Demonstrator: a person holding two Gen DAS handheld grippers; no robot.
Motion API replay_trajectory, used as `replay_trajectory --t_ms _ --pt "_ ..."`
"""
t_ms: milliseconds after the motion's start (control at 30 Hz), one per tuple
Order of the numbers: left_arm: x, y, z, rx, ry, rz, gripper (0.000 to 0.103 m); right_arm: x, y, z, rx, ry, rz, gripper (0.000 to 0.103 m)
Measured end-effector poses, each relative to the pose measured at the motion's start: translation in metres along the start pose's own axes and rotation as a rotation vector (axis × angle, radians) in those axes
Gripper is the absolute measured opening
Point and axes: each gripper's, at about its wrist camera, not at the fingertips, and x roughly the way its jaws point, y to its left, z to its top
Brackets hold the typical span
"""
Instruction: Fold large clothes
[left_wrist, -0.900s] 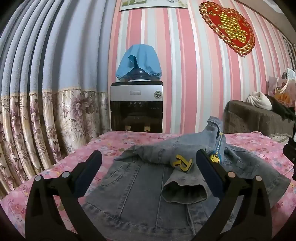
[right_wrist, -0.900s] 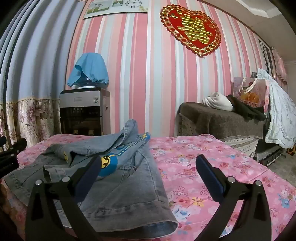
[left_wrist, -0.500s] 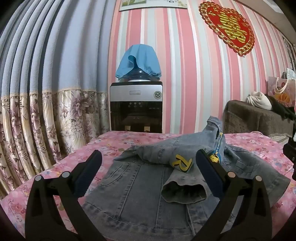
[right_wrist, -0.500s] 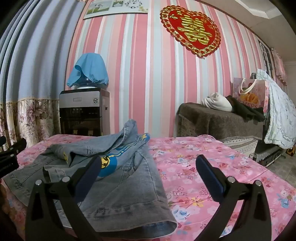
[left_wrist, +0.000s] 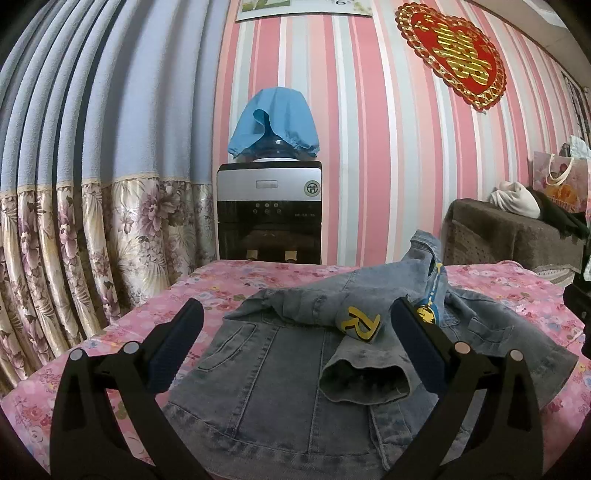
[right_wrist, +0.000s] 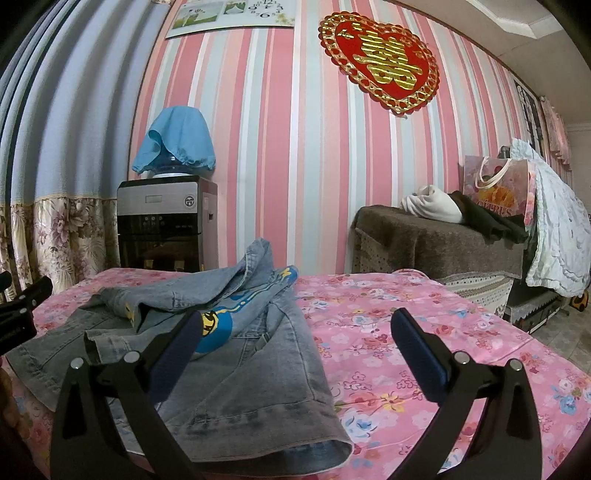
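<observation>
A grey-blue denim jacket (left_wrist: 273, 369) lies rumpled on the pink flowered tabletop (left_wrist: 258, 273), front side up, collar bunched at the far end. One sleeve with a yellow "R" patch (left_wrist: 360, 323) is folded across its chest, cuff open toward me. My left gripper (left_wrist: 295, 339) hovers open above the jacket's near hem, nothing between its fingers. In the right wrist view the same jacket (right_wrist: 243, 369) lies left of centre with a blue and yellow print (right_wrist: 214, 325) showing. My right gripper (right_wrist: 295, 339) is open over the jacket's right edge and the bare cloth.
A water dispenser (left_wrist: 269, 214) with a blue cover stands behind the table's far edge. Floral curtains (left_wrist: 74, 236) hang at the left. A brown-draped cabinet (right_wrist: 436, 240) with clothes and a gift bag (right_wrist: 495, 188) stands at the right, against the striped wall.
</observation>
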Motion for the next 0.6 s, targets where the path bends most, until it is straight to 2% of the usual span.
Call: replay_trajectory --t_ms 600 --pt "0.0002 0.0016 -0.0011 -0.003 0.004 -0.002 0.100 -0.0064 -0.0036 0.0027 0.000 -0.006 -0.001 0.101"
